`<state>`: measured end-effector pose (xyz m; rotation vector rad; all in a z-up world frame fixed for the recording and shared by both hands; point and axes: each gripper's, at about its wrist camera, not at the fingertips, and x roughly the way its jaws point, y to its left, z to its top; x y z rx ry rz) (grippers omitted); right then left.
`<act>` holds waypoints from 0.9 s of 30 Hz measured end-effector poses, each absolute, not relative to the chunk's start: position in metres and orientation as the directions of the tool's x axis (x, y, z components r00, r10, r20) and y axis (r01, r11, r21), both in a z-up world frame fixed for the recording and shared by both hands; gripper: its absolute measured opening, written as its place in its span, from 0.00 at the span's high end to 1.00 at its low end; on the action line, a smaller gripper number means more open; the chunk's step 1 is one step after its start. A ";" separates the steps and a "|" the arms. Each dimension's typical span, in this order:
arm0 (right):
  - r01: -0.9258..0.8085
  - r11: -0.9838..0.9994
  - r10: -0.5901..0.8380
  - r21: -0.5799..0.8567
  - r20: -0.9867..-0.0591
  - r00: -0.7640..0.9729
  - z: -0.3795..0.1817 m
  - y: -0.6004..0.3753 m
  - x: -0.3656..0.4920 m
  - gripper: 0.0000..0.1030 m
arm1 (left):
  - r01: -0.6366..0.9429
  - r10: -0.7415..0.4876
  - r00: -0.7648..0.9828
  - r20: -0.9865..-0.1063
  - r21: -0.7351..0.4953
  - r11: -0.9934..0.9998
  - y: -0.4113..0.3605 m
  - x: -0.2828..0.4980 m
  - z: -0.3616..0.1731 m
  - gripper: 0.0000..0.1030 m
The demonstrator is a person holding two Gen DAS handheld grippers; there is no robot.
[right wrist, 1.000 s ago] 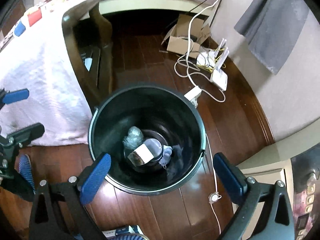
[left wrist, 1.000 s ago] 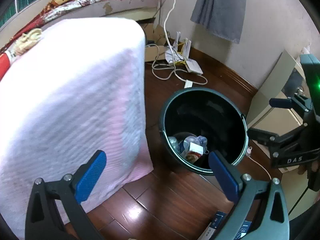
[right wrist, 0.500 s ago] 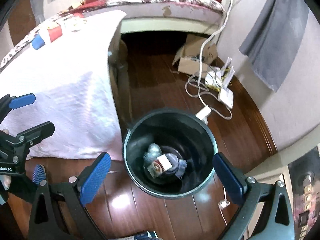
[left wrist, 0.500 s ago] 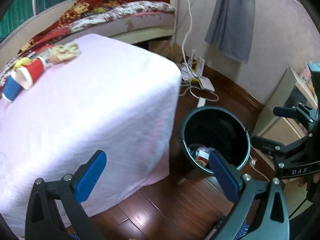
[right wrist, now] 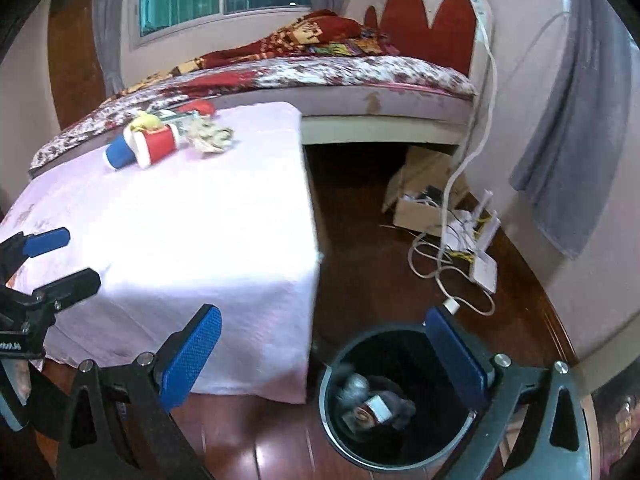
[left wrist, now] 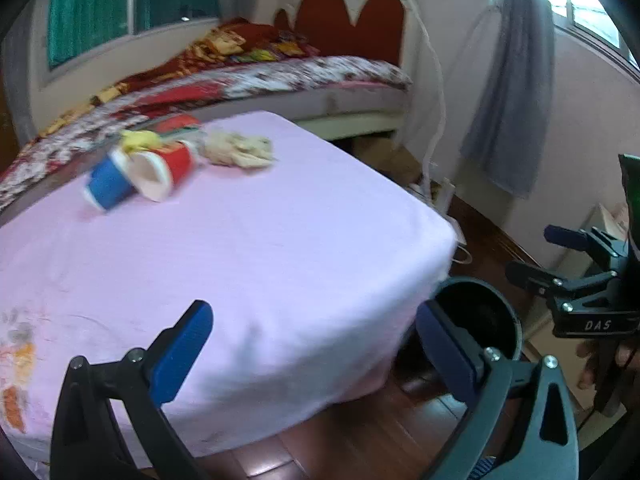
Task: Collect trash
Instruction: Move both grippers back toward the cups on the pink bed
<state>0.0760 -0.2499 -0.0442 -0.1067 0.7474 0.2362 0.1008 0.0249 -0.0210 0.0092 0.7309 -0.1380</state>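
Red cup [left wrist: 166, 168] and blue cup [left wrist: 107, 184] lying touching near table's [left wrist: 280, 248] far edge, well beyond left gripper [left wrist: 316, 344], spread, empty. Right gripper [right wrist: 328, 356] likewise spread over bin [right wrist: 340, 436] by table's corner.

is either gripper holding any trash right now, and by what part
Nothing is held. The left gripper and right gripper both stand open and empty; the red cup lies on the table, untouched.
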 end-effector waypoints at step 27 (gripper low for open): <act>-0.461 0.887 0.375 0.037 -0.641 0.670 -0.018 -0.045 0.162 0.21 | -0.151 0.121 0.757 -0.643 0.008 0.988 0.246 0.164 -0.016 0.26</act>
